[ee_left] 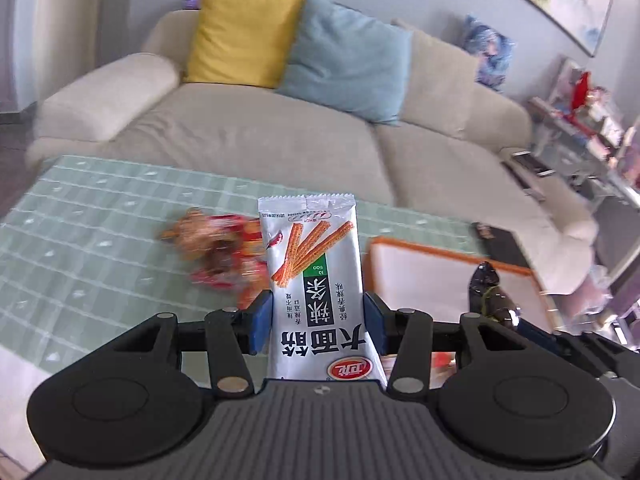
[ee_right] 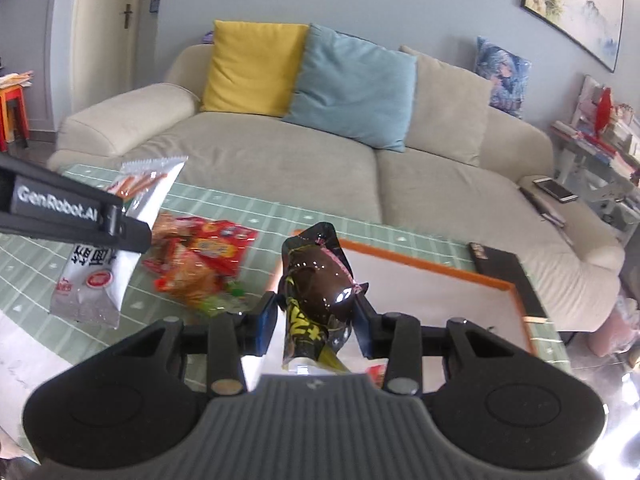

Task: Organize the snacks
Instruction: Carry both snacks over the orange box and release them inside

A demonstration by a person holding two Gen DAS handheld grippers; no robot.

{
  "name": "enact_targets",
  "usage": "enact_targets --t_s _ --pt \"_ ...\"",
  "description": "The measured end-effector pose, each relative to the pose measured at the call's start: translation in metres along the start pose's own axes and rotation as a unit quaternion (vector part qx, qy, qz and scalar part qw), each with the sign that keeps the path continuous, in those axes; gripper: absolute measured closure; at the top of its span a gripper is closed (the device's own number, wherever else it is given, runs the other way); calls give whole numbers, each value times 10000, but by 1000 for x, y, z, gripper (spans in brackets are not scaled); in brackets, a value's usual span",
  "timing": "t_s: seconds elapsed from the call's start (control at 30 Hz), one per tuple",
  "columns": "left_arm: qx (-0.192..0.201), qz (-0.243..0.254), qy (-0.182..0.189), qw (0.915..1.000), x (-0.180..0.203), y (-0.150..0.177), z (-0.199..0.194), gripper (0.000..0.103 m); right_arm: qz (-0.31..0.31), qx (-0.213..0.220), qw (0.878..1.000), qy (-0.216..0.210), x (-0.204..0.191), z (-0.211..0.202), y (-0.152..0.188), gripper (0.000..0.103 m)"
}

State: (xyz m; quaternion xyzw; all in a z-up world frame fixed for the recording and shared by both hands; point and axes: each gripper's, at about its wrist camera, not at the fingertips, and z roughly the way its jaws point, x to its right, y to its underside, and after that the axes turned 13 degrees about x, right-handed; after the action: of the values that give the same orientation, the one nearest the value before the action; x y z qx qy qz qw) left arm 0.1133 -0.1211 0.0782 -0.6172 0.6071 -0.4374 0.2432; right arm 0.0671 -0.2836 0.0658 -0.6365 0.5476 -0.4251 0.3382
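Observation:
My left gripper (ee_left: pixel 318 322) is shut on a white snack packet (ee_left: pixel 316 280) printed with orange sticks, held upright above the table. From the right wrist view the same white packet (ee_right: pixel 100 280) hangs from the left gripper (ee_right: pixel 132 236) at the left. My right gripper (ee_right: pixel 318 320) is shut on a glossy dark brown packet (ee_right: pixel 320 280) with yellow print; this dark packet (ee_left: pixel 486 284) also shows at the right of the left wrist view. A pile of red and orange snack bags (ee_right: pixel 200 264) lies on the green checked tablecloth (ee_right: pixel 248 208); it is blurred as the snack pile (ee_left: pixel 216 248).
An orange-rimmed white tray (ee_right: pixel 516 292) lies on the table to the right, behind the dark packet. A black flat object (ee_right: pixel 496 260) lies past the tray's far corner. A beige sofa (ee_right: pixel 280 160) with yellow and blue cushions stands behind the table. A cluttered shelf (ee_right: pixel 600 136) is at the right.

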Motion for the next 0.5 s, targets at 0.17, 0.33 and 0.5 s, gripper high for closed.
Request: enact_targets --t_s 0.17,0.33,0.5 --pt "-299 -407 347 9981 37 -4 25 49 -252 -135 9992 280 45 7 -4 65" --pt "-760 -702 371 9939 63 0 60 49 -316 -438 9980 327 81 25 1 65" --pt "-1265 -1042 201 9863 73 8 91 49 -312 -849 9959 68 98 50 12 65"
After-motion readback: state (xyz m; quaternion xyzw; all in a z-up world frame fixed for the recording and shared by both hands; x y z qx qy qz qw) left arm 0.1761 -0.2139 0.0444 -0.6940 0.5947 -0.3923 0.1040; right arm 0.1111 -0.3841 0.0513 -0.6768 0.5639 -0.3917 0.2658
